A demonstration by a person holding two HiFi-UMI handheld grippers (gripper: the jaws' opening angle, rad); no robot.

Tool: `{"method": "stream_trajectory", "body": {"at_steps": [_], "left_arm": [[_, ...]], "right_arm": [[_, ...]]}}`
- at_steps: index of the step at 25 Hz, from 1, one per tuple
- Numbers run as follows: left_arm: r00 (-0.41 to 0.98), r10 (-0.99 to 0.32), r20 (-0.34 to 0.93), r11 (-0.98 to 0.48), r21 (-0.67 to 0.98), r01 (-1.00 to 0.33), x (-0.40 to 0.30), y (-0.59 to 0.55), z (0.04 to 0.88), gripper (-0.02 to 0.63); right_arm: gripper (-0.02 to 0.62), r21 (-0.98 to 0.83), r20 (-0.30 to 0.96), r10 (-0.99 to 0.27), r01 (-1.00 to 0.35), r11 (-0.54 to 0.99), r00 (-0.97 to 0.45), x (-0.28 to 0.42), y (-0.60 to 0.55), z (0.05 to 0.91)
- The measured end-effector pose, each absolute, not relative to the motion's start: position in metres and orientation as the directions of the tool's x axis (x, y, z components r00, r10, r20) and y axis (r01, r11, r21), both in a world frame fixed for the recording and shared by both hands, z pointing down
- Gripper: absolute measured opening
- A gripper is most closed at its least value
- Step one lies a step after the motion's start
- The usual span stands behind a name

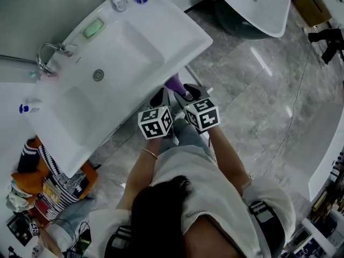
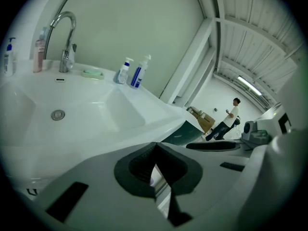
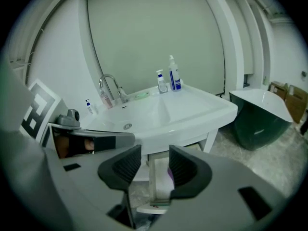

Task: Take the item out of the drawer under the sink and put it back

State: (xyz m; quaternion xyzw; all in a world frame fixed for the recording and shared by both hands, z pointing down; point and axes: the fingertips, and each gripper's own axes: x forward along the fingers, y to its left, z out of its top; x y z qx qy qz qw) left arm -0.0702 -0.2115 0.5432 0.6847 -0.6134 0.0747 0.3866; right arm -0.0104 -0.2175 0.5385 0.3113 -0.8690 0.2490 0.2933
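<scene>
Purple item [image 1: 174, 83] lay in the open drawer [image 3: 151, 176] under the sink [image 1: 161, 31], just ahead of the right tool [image 3: 155, 161], whose jaws stood apart, gripping nothing. They would need to straddle the item squarely before closing. Alongside, the left tool [image 2: 155, 153] was clenched, empty.

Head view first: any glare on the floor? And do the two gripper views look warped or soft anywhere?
Head view: sharp, with white glare streaks on the glossy floor. Left gripper view: strong fisheye, dark corners, the wall beams bowed, the near fingers soft. Right gripper view: same bowing and dark rim, sink in focus, fingers slightly blurred.
</scene>
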Motion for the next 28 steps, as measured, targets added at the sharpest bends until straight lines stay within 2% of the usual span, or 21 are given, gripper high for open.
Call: {"method": "stream_trajectory", "body": {"at_steps": [9, 20, 28], "left_arm": [[0.264, -0.686, 0.678, 0.089, 0.438, -0.894, -0.051, -0.198, 0.595, 0.003], [0.218, -0.649, 0.728, 0.173, 0.421, -0.891, -0.058, -0.211, 0.652, 0.003], [0.231, -0.614, 0.755, 0.125, 0.382, -0.915, -0.044, -0.223, 0.691, 0.003]], "right_arm": [[0.201, -0.264, 0.715, -0.33, -0.676, 0.688, -0.616, -0.006, -0.232, 0.582], [0.23, -0.299, 0.762, -0.243, -0.658, 0.691, -0.601, -0.007, -0.248, 0.648], [0.238, -0.321, 0.788, -0.196, -0.662, 0.677, -0.583, -0.005, -0.259, 0.698]]}}
